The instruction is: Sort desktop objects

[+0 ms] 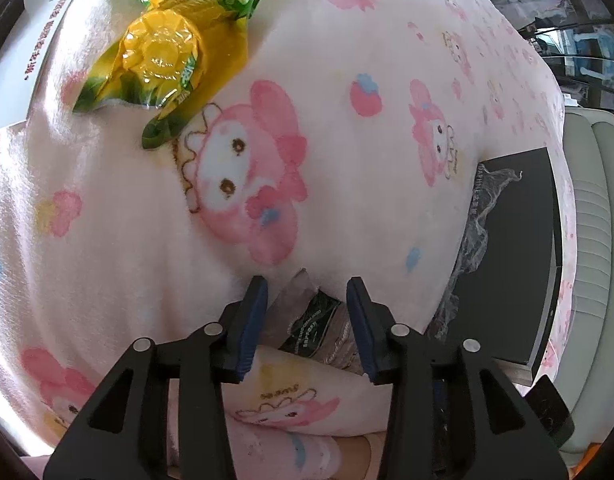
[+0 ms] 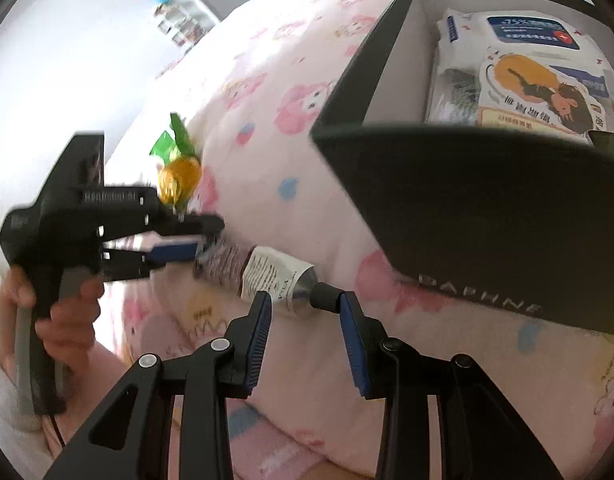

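Both fingers pairs stand parted, the tube (image 2: 267, 276) lying between them, ungripped.

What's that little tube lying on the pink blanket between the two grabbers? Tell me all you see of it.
The tube lies on its side on the pink cartoon-print blanket, just in front of the black box. It looks like soft squeezable metal or foil: a crimped, crinkled dark tail, a white printed label, a silvery shoulder and a black screw cap. The left gripper sits at its tail; the right gripper straddles the cap end, pads not pressing.

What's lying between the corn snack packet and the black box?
Only bare pink blanket between the corn packet and the black box, seen in the left wrist view.
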`<act>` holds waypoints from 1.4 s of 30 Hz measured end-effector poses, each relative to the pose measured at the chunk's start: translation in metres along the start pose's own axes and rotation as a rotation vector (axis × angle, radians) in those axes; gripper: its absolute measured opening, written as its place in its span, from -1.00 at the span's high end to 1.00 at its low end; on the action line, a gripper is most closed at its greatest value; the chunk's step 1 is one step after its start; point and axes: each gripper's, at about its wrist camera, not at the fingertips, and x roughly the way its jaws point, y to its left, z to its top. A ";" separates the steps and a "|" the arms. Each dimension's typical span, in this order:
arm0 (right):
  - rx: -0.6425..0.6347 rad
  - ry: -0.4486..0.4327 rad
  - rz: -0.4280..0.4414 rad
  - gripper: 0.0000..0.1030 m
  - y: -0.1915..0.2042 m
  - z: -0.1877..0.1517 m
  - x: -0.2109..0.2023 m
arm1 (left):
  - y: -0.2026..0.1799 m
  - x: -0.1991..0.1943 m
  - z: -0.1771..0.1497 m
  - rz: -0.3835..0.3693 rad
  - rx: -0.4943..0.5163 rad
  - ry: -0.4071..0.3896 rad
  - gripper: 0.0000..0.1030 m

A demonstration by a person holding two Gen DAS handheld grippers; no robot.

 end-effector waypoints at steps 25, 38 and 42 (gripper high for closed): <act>0.031 -0.024 -0.015 0.29 -0.014 0.010 0.010 | -0.023 -0.011 -0.039 0.161 0.217 -0.007 0.05; 0.006 -0.160 -0.023 0.28 0.002 0.018 -0.050 | -0.036 -0.047 -0.076 0.024 0.269 -0.147 0.09; 0.082 -0.112 0.012 0.29 -0.012 0.006 -0.016 | -0.032 -0.033 -0.079 0.064 0.254 -0.089 0.17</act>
